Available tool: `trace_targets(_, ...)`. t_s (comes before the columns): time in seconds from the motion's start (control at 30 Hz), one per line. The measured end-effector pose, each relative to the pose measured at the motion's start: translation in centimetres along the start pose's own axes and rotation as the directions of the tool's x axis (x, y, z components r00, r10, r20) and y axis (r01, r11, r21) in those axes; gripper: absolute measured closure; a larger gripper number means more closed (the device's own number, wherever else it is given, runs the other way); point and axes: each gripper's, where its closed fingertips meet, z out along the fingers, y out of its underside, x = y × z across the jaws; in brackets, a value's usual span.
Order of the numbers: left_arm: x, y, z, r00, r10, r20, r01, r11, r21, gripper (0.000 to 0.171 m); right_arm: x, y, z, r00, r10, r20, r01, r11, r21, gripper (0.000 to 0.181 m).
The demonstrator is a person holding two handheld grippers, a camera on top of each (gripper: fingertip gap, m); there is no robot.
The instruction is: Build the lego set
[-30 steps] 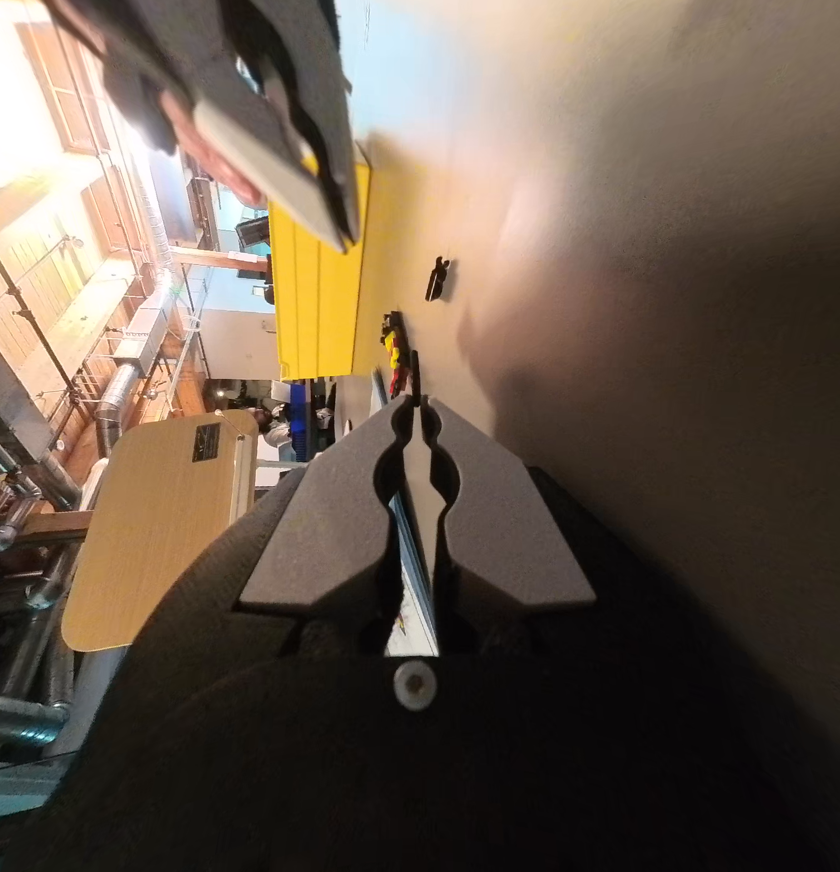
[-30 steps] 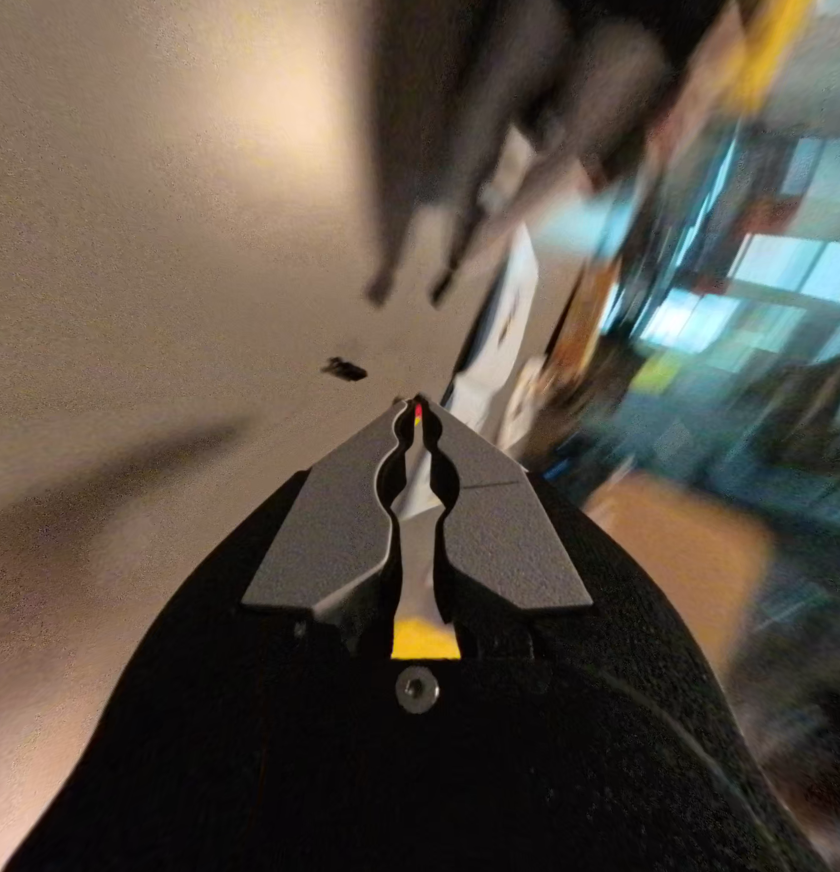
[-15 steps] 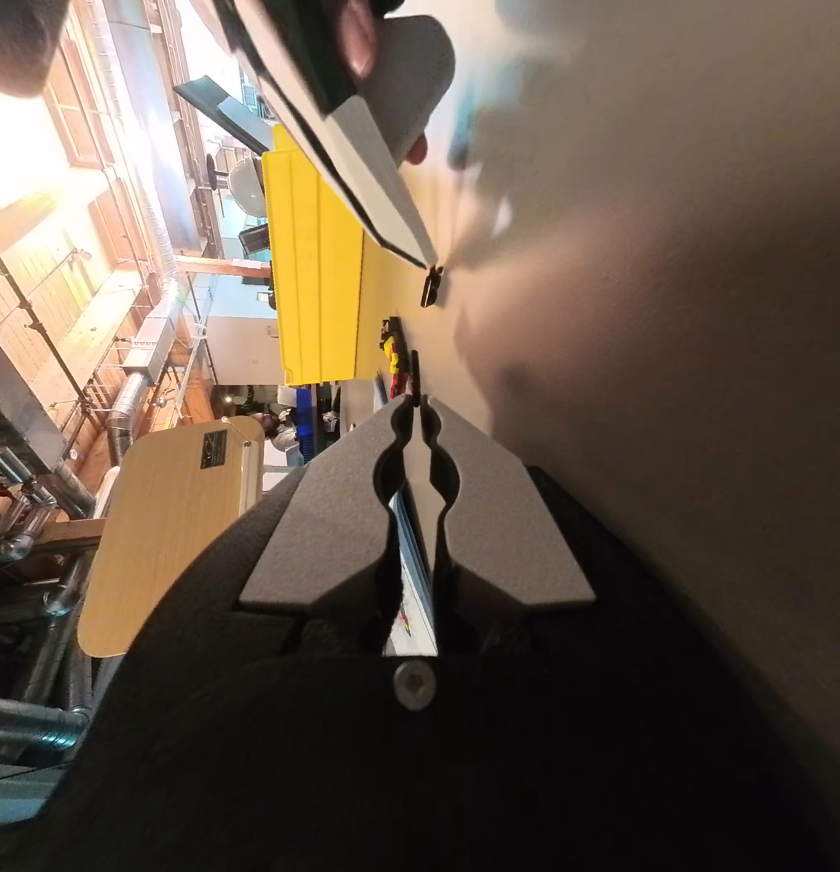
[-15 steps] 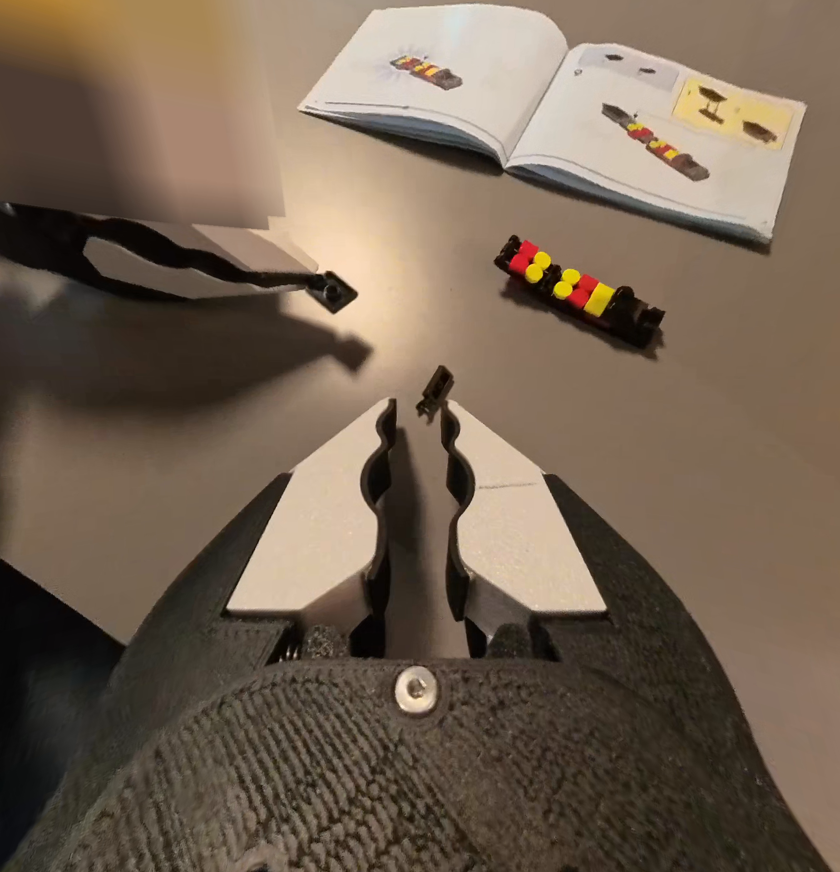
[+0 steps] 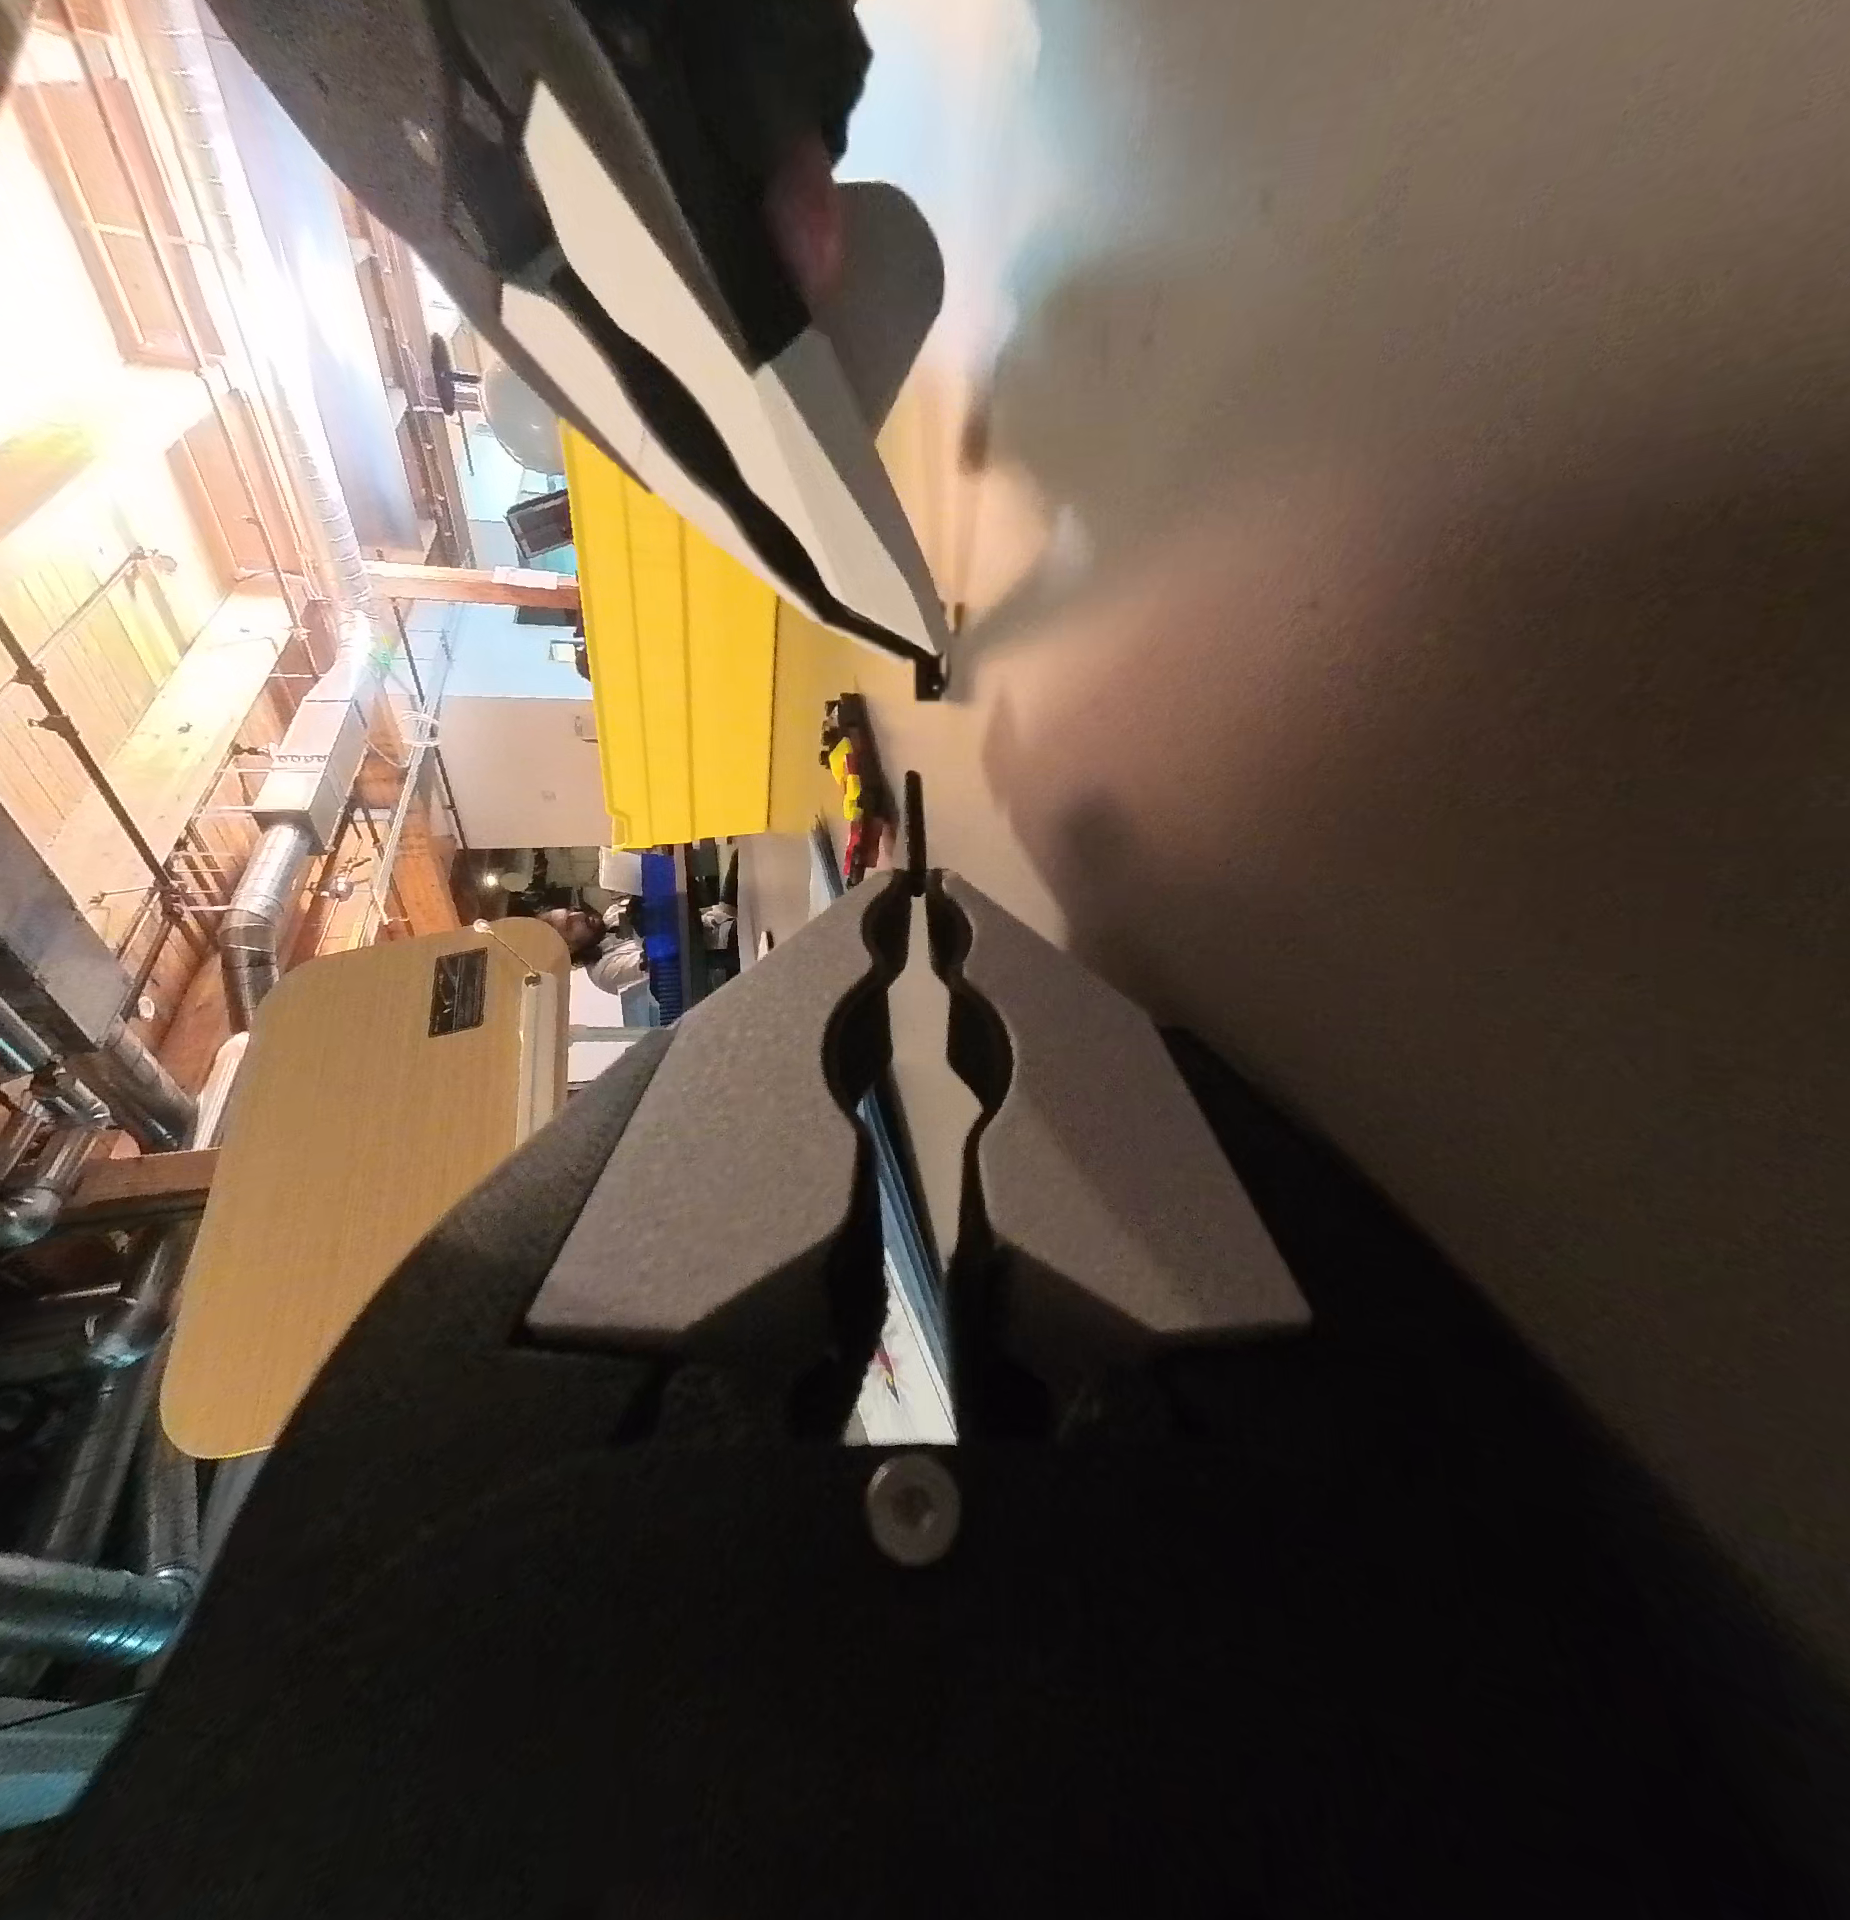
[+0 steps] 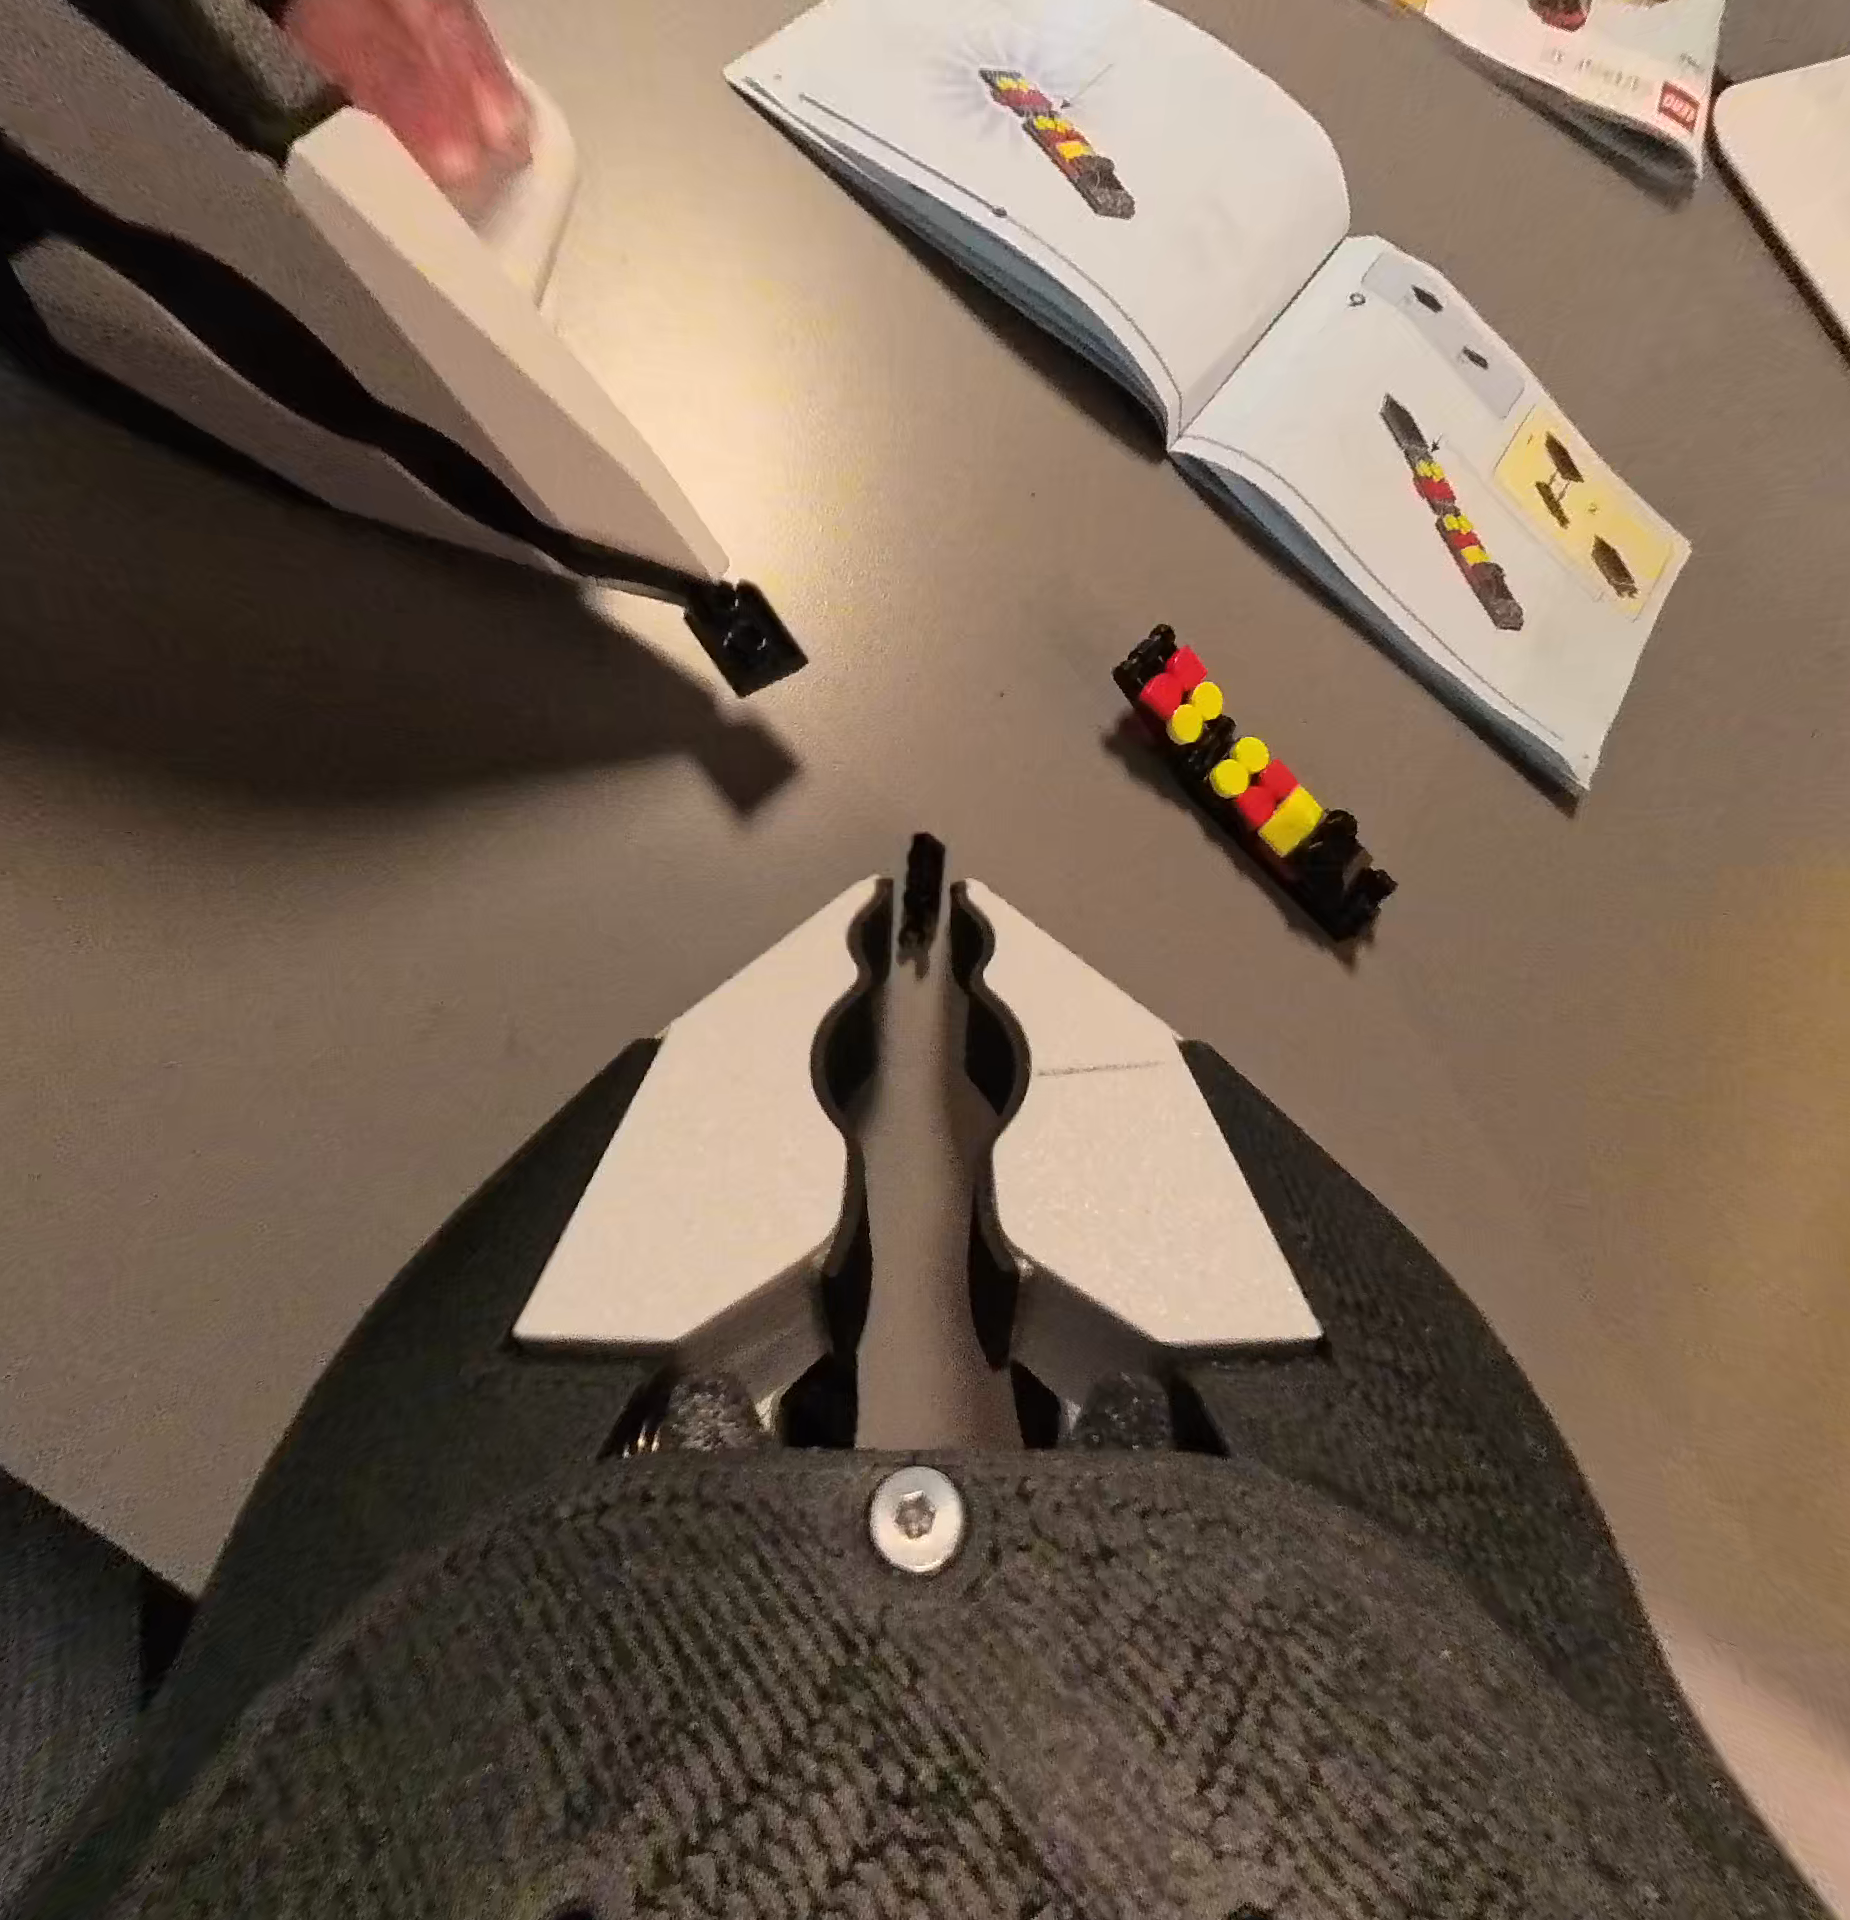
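Observation:
My left gripper [image 5: 921,878] is shut on a thin black plate [image 5: 913,821], seen edge-on. It also shows in the right wrist view [image 6: 715,582] at upper left, holding the plate [image 6: 749,644] just above the grey table. My right gripper [image 6: 921,888] has its fingertips closed around a small black piece [image 6: 921,883] that stands on the table. In the left wrist view the right gripper [image 5: 933,657] comes down from the top onto that piece [image 5: 931,683]. A black bar with red and yellow bricks [image 6: 1253,774] lies to the right.
An open instruction booklet [image 6: 1212,312] lies beyond the bar, with a second booklet [image 6: 1586,62] at the far right. A yellow box [image 5: 692,675] stands on the table behind the pieces. A wooden tabletop [image 5: 360,1174] is beyond the table's edge.
My right gripper swung down to the table, moved forward over the small black piece and narrowed its jaws onto it. My left gripper kept still with the plate.

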Motion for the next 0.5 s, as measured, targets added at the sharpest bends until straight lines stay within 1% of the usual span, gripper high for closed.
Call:
trace_targets(0.13,-0.02,-0.04,0.00,1.000,0.003,0.001,-0.003,1.000,0.002,0.170,0.57,-0.26,-0.08,0.993,0.107,0.043,-0.109,0.993,0.036,0.170)
trace_targets(0.33,-0.11,-0.13,-0.03,1.000,0.009,0.007,-0.009,1.000,0.006,0.170,0.25,0.36,0.40,0.967,0.214,0.139,-0.217,0.976,0.003,0.169)
trace_targets(0.43,-0.10,-0.14,-0.05,1.000,0.010,0.008,-0.010,1.000,0.006,0.170,0.16,0.29,0.41,0.955,0.240,0.176,-0.244,0.970,0.001,0.176)
trace_targets(0.5,-0.15,-0.18,-0.06,1.000,0.008,0.009,-0.008,1.000,0.009,0.170,-0.10,0.07,0.33,0.950,0.227,0.212,-0.234,0.972,0.006,0.176)
